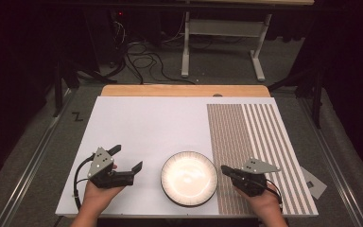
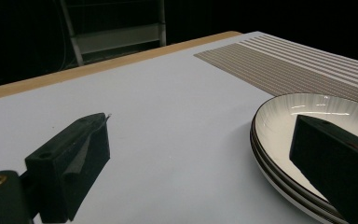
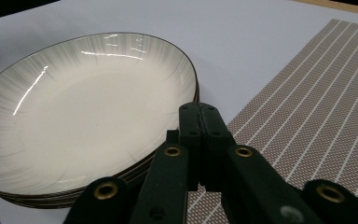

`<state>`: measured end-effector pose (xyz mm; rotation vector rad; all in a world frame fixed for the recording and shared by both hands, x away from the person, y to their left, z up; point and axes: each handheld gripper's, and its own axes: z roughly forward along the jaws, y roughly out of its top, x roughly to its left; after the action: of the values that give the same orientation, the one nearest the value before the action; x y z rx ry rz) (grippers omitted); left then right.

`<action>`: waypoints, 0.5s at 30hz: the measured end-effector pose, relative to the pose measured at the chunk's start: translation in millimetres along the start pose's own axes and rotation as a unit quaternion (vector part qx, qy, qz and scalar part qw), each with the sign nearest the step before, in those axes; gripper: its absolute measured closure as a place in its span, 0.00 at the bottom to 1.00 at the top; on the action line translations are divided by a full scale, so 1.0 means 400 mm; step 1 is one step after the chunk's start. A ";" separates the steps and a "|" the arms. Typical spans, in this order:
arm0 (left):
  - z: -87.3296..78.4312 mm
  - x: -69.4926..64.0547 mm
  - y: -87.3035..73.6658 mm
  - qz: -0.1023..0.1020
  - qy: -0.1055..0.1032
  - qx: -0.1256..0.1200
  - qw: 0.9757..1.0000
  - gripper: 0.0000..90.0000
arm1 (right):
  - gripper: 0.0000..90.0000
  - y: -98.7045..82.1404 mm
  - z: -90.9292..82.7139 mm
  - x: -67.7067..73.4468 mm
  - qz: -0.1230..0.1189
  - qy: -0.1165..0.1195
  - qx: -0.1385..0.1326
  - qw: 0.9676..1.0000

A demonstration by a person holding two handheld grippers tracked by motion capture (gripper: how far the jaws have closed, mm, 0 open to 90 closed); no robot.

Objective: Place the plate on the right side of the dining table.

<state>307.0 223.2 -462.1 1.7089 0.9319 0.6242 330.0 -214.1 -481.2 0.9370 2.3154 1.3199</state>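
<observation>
A stack of white plates [image 1: 189, 177] with dark rims rests on the white board [image 1: 151, 123] near its front edge. The left gripper [image 1: 128, 157] hovers just left of the stack, open, with nothing between its jaws. In the left gripper view the left gripper [image 2: 204, 123] shows bare board between its jaws, and the plates [image 2: 317, 105] lie behind the right-hand jaw. The right gripper [image 1: 224, 169] is shut and empty, its tip close beside the stack's right rim. From the right gripper view, the right gripper [image 3: 199, 109] points along the edge of the plates [image 3: 84, 112].
A brown striped placemat [image 1: 250, 142] covers the right part of the board, under the right gripper. A wooden table edge [image 1: 184, 90] borders the far side. A grey card [image 1: 314, 182] lies off the board's right edge. A white table frame [image 1: 186, 47] and cables are on the floor beyond.
</observation>
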 end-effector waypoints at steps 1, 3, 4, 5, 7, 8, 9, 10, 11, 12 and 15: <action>0.000 0.000 0.000 0.000 0.000 0.000 1.000 0.06 | 1.00 0.001 0.000 0.001 0.003 0.005 0.002 1.000; 0.000 0.000 0.000 0.000 -0.001 0.000 1.000 0.06 | 1.00 0.001 0.002 0.003 0.008 0.010 0.007 1.000; 0.000 0.000 0.000 0.000 -0.001 0.000 1.000 0.06 | 1.00 0.001 0.002 0.004 0.008 0.014 0.012 1.000; 0.000 0.000 0.000 0.000 -0.001 0.000 1.000 0.06 | 1.00 0.001 0.003 0.005 0.004 0.016 0.011 1.000; 0.000 0.000 0.000 0.000 0.000 0.000 1.000 0.06 | 1.00 0.000 0.004 0.005 0.002 0.018 0.013 1.000; 0.000 0.000 0.000 0.000 -0.001 -0.001 1.000 0.06 | 1.00 0.000 0.004 0.007 0.001 0.020 0.014 1.000; 0.000 0.000 0.000 0.000 -0.001 -0.001 1.000 0.06 | 1.00 0.000 0.005 0.007 0.001 0.022 0.015 1.000; 0.000 0.000 0.000 0.000 0.000 -0.001 1.000 0.06 | 1.00 0.000 0.006 0.008 0.002 0.023 0.016 1.000; -0.001 0.001 0.000 0.000 -0.001 -0.001 1.000 0.06 | 1.00 0.000 0.006 0.008 0.004 0.024 0.017 1.000; -0.001 0.001 0.000 0.000 -0.001 -0.001 1.000 0.06 | 1.00 0.000 0.008 0.008 0.002 0.026 0.017 1.000; -0.001 0.000 0.000 0.000 -0.001 -0.001 1.000 0.06 | 1.00 -0.002 0.012 0.011 0.003 0.027 0.023 0.999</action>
<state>306.8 223.5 -462.1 1.7072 0.9288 0.6234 329.1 -208.4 -483.9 0.9332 2.3945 1.3146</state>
